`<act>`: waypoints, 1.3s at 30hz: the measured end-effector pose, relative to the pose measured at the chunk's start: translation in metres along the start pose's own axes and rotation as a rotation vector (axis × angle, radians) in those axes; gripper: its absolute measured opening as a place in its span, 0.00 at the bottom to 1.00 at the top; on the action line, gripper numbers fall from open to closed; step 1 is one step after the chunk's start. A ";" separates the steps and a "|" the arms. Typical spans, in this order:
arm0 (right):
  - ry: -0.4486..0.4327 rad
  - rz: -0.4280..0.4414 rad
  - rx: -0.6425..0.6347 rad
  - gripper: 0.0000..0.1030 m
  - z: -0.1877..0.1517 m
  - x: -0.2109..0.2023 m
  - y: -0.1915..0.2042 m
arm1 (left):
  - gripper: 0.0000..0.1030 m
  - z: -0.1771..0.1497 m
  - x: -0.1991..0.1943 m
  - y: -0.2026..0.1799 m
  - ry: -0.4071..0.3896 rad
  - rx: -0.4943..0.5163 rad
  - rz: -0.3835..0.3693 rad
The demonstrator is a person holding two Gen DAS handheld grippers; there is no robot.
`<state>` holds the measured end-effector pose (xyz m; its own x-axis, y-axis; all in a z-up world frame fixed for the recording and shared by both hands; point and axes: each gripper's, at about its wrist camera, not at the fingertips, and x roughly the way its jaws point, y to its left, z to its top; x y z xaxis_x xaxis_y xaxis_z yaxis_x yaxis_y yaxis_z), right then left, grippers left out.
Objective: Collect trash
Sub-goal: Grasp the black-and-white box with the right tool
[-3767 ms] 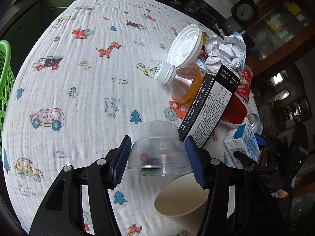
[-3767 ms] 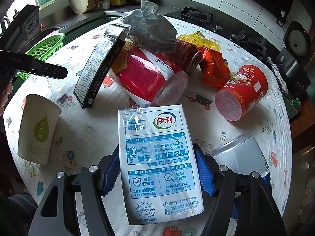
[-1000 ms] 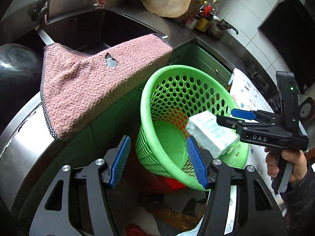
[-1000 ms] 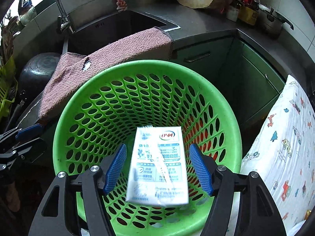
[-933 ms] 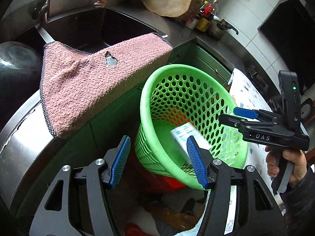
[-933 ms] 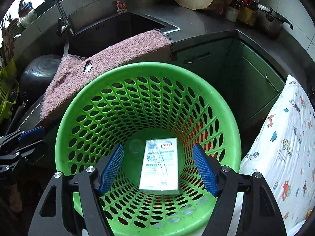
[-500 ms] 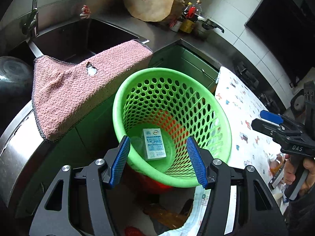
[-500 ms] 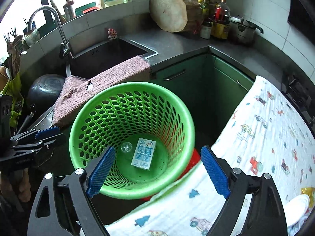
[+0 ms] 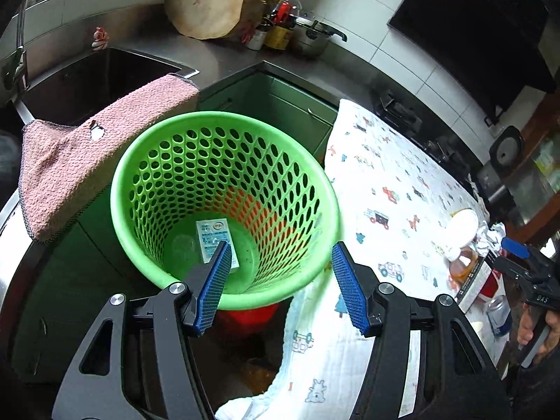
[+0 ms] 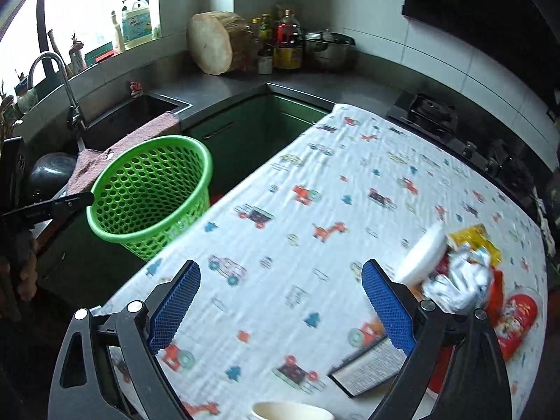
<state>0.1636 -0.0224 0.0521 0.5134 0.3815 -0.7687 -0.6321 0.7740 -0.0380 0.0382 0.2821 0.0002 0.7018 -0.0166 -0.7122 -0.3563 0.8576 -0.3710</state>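
Observation:
The green perforated basket (image 9: 224,119) stands on the floor beside the table. A white and blue milk carton (image 9: 213,234) and a clear plastic cup (image 9: 183,245) lie on its bottom. My left gripper (image 9: 281,255) hangs open above the basket's near rim, with nothing between its pads. My right gripper (image 10: 281,280) is over the cartoon-print tablecloth (image 10: 315,182); its jaws are opening and empty. Trash lies at the table's right: a white lid (image 10: 423,255), crumpled foil (image 10: 458,280), a red cup (image 10: 518,318), a black box (image 10: 367,367) and a paper cup (image 10: 290,411).
A pink towel (image 9: 87,147) hangs over the counter edge by the sink (image 9: 94,80), just left of the basket. Green cabinets (image 9: 273,105) stand behind it. Bottles and a pot (image 10: 325,52) line the back counter. A stove (image 10: 430,108) borders the table's far side.
The milk carton left my right gripper and fell to the basket's bottom. My right gripper then opened wider and swung right over the table. My left gripper drew back and up.

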 end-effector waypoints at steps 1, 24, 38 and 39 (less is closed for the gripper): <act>0.000 -0.016 0.014 0.88 -0.008 -0.005 -0.012 | 0.58 -0.002 0.001 -0.006 0.004 0.009 -0.003; 0.153 -0.108 0.531 0.71 -0.080 0.039 -0.080 | 0.58 -0.026 0.014 -0.062 0.019 0.147 -0.067; 0.166 -0.101 0.592 0.43 -0.089 0.047 -0.092 | 0.58 -0.056 0.027 -0.089 0.114 0.202 -0.127; 0.161 -0.100 0.581 0.43 -0.091 0.044 -0.092 | 0.69 -0.059 0.028 -0.093 0.127 0.199 -0.137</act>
<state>0.1919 -0.1228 -0.0367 0.4310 0.2465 -0.8680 -0.1420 0.9685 0.2045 0.0545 0.1716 -0.0210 0.6475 -0.1934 -0.7372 -0.1262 0.9267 -0.3539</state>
